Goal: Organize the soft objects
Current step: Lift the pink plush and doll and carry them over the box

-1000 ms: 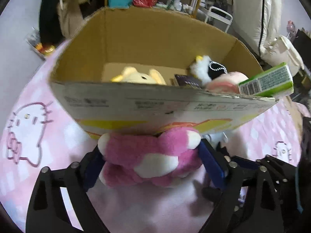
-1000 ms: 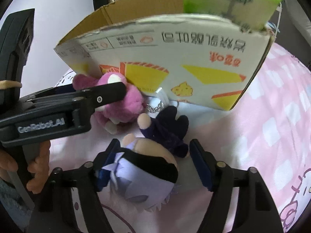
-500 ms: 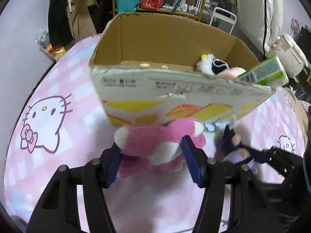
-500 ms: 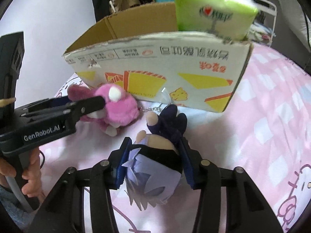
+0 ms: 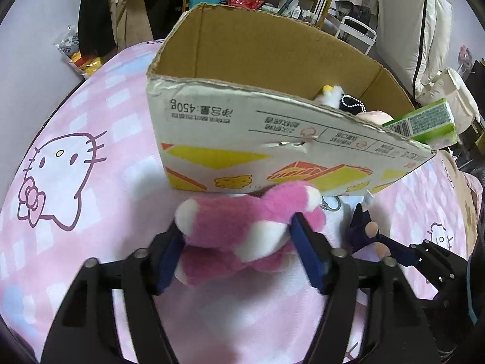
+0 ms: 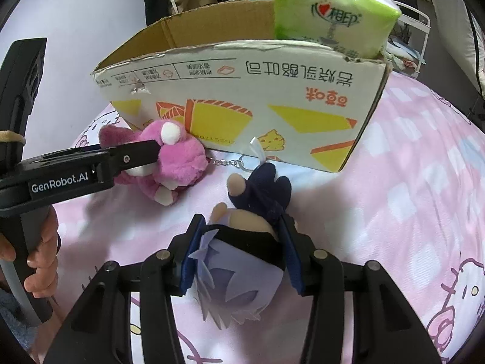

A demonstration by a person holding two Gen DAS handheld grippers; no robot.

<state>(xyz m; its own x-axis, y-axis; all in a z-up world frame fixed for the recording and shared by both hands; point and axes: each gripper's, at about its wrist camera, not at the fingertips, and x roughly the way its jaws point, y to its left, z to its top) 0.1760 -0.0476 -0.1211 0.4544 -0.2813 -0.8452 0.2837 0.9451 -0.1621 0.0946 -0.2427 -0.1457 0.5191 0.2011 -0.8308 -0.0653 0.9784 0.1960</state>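
A pink and white plush toy (image 5: 242,212) lies on the bed just in front of the cardboard box (image 5: 242,127). My left gripper (image 5: 236,233) has its blue pads pressed on both sides of it, and the jaws are opening. In the right wrist view the same pink plush toy (image 6: 178,157) shows with a key chain (image 6: 233,162). My right gripper (image 6: 241,227) is shut on the head of a lilac-haired doll (image 6: 239,273) in dark clothes. That doll (image 5: 363,230) lies right of the pink toy.
The cardboard box (image 6: 242,91) holds small plush toys (image 5: 330,98) and a green tissue pack (image 6: 330,12) that sticks out at its right corner. A pink cartoon-cat sheet (image 5: 60,166) covers the bed. A hand (image 6: 39,257) holds the left gripper's handle. Shelves and clothes stand behind.
Both grippers were open around their toys a second ago and have shut on them. The left jaws pinched the pink toy tightly, then widened a little. The box looks farther off.
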